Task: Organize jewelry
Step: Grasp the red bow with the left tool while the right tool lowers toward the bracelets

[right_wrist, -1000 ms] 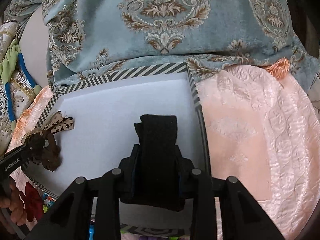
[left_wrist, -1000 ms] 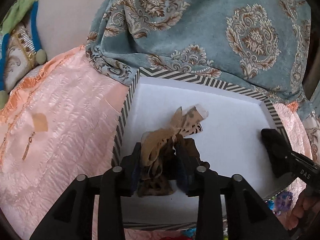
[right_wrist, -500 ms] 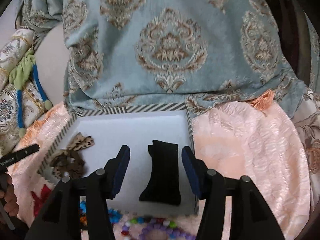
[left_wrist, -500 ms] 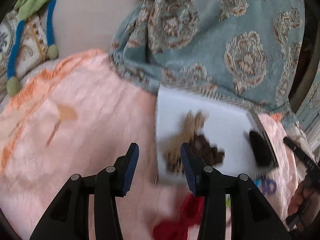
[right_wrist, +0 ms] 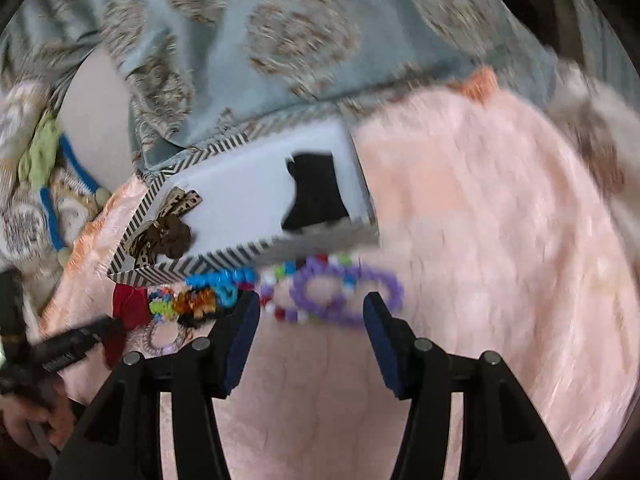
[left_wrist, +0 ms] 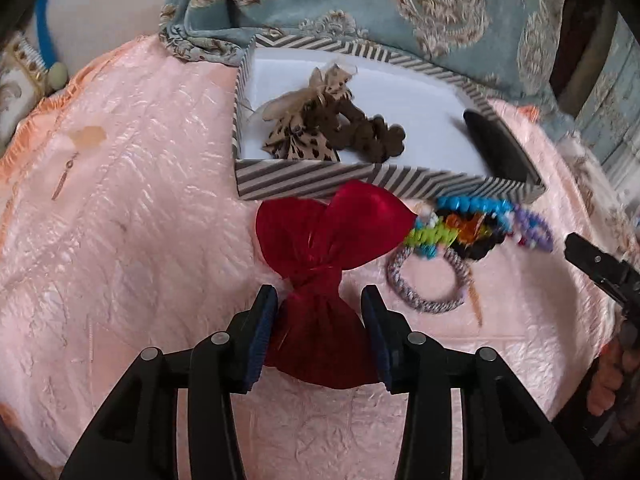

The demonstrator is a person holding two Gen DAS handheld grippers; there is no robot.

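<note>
A striped box (left_wrist: 304, 184) with a white floor holds a leopard-print bow (left_wrist: 304, 136), a brown scrunchie (left_wrist: 372, 136) and a black cloth piece (left_wrist: 496, 148). In front of it on the pink bedspread lies a red bow (left_wrist: 332, 228). My left gripper (left_wrist: 318, 304) is open, its jaws straddling the bow's lower lobe. Coloured bead bracelets (left_wrist: 460, 224) and a lilac hair tie (left_wrist: 424, 300) lie to the right. In the blurred right wrist view my right gripper (right_wrist: 310, 312) is open and empty, just short of the purple bead bracelets (right_wrist: 340, 292), with the box (right_wrist: 224, 264) beyond.
A blue patterned blanket (left_wrist: 400, 0) rises right behind the box. The pink bedspread (left_wrist: 140, 240) stretches left, with a small gold earring (left_wrist: 64, 180) on it. The right gripper's tip (left_wrist: 600, 268) and a hand (left_wrist: 608, 372) show at the right edge.
Both grippers let go of their pieces in the box, the leopard bow and the black cloth. Both drew back to the near side, the left over the red bow, the right toward the beads.
</note>
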